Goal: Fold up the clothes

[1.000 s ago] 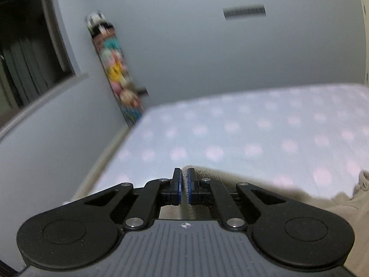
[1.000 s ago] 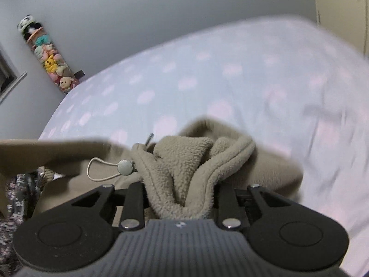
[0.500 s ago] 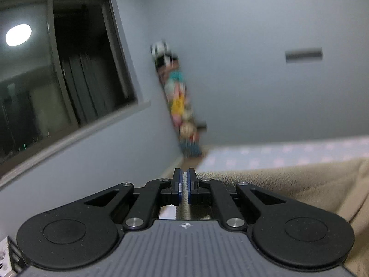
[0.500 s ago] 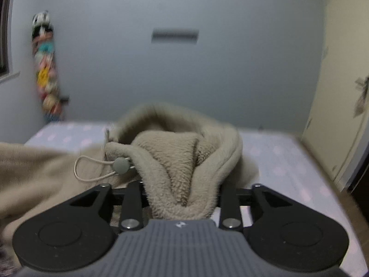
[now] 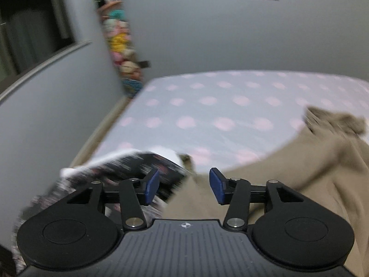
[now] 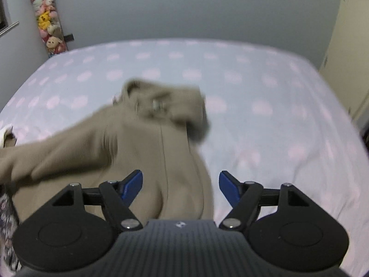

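Note:
A beige fleece jacket (image 6: 147, 143) lies spread on the bed, blurred by motion, its collar end (image 6: 166, 106) farthest from me and a sleeve reaching left. My right gripper (image 6: 180, 184) hovers open just above its near part, nothing between the blue pads. In the left wrist view the same jacket (image 5: 311, 161) fills the right side, and my left gripper (image 5: 184, 185) is open over its left edge. A dark patterned garment (image 5: 129, 168) with a white edge lies under the left finger.
The bed (image 6: 265, 87) has a pale lilac sheet with pink dots and bare room to the right and far side. A hanging column of soft toys (image 5: 120, 41) stands in the far left corner by a window (image 5: 27, 23). A cream door (image 6: 346, 34) is at right.
Both grippers were shut on the jacket and held it raised; now both have opened and let it go. The jacket has dropped onto the bed and both views tilt down again.

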The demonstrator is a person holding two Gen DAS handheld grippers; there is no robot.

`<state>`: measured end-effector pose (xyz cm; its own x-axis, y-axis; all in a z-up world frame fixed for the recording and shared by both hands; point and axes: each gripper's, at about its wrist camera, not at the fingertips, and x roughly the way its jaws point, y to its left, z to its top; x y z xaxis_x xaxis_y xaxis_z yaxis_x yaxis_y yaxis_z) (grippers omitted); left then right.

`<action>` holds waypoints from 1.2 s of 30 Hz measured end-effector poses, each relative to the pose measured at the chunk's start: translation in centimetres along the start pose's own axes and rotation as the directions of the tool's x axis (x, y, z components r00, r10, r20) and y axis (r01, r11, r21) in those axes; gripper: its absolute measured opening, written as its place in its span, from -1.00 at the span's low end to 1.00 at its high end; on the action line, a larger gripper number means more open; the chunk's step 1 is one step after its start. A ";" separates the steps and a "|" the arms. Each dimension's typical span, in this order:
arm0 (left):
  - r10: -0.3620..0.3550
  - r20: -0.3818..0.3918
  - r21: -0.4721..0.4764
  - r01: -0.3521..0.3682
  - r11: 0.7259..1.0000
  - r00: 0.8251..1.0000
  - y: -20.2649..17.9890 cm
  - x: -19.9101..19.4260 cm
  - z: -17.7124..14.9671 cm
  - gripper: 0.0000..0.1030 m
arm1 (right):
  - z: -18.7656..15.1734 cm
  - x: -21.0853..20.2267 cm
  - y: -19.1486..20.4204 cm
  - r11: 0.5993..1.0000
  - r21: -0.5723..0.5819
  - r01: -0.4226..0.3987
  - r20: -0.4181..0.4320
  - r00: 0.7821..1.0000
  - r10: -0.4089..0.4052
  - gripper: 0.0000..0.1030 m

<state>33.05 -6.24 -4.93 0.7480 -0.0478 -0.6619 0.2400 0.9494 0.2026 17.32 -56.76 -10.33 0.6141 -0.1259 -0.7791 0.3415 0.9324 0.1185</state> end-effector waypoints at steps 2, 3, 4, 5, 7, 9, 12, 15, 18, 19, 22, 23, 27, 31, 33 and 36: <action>-0.060 -0.013 0.040 0.061 0.997 0.998 -2.2 -3.6 -4.0 -0.07 | -2.5 0.0 -0.6 0.998 0.057 -0.028 -0.033 0.999 0.030 0.47; -0.096 -0.020 0.050 0.096 0.994 0.995 -3.1 -4.1 -5.1 -0.04 | -3.7 0.0 -0.9 0.995 0.086 -0.041 -0.049 0.998 0.045 0.47; -0.132 -0.030 0.060 0.133 0.989 0.991 -4.0 -4.2 -6.0 0.00 | -5.0 0.0 -1.2 0.992 0.115 -0.053 -0.064 0.996 0.061 0.47; -0.166 -0.040 0.066 0.168 0.984 0.985 -4.9 -4.4 -6.9 0.02 | -6.2 0.0 -1.5 0.987 0.144 -0.065 -0.079 0.994 0.077 0.47; -0.221 -0.058 0.076 0.225 0.971 0.973 -6.8 -5.1 -8.6 0.08 | -8.7 0.0 -2.1 0.975 0.202 -0.088 -0.107 0.988 0.111 0.47; -0.267 -0.071 0.084 0.272 0.959 0.961 -8.4 -6.0 -10.2 0.13 | -10.8 -0.3 -2.4 0.958 0.261 -0.114 -0.117 0.982 0.149 0.49; -0.322 -0.089 0.054 0.327 0.943 0.943 -10.4 -6.6 -12.2 0.22 | -13.3 -1.2 -2.0 0.926 0.340 -0.163 -0.102 0.973 0.209 0.56; -0.368 -0.114 0.008 0.371 0.929 0.923 -12.0 -6.3 -13.7 0.33 | -14.7 -1.9 -1.5 0.927 0.347 -0.146 -0.095 0.977 0.189 0.61; -0.380 -0.161 -0.007 0.384 0.923 0.911 -13.9 -4.7 -15.1 0.33 | -15.6 -2.0 -0.8 0.935 0.331 -0.128 -0.076 0.984 0.162 0.61; -0.376 -0.179 -0.006 0.381 0.925 0.909 -14.6 -3.9 -15.5 0.33 | -15.6 -2.4 -0.6 0.943 0.308 -0.127 -0.046 0.988 0.148 0.61; -0.358 -0.233 -0.022 0.364 0.931 0.904 -16.2 -1.6 -16.7 0.32 | -15.5 -2.7 0.3 0.962 0.253 -0.105 0.003 0.994 0.107 0.62; -0.356 -0.248 -0.033 0.359 0.933 0.901 -16.4 -1.0 -17.2 0.30 | -15.5 -2.6 0.6 0.966 0.238 -0.097 0.005 0.995 0.098 0.62; -0.317 -0.292 -0.101 0.300 0.949 0.902 -15.4 0.3 -18.4 -0.69 | -15.5 -2.4 1.4 0.980 0.182 -0.082 0.022 0.997 0.080 0.62; -0.238 -0.308 -0.067 0.228 0.971 0.921 -12.5 -1.0 -18.7 -0.89 | -15.6 -2.2 1.0 0.978 0.194 -0.081 0.027 0.997 0.077 0.62; -0.180 -0.313 -0.016 0.184 0.983 0.933 -10.2 -2.6 -18.7 -0.89 | -15.6 -2.1 0.5 0.972 0.217 -0.089 0.026 0.996 0.085 0.62; -0.102 -0.315 0.019 0.113 0.993 0.944 -6.1 -5.0 -19.0 -0.89 | -15.6 -2.0 0.0 0.963 0.249 -0.103 0.024 0.995 0.100 0.62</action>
<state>16.10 -5.95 -16.54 0.4867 -0.0438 -0.8725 0.3347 0.9319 0.1400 5.02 -51.24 -18.35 0.6621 -0.0398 -0.7483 0.4427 0.8265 0.3477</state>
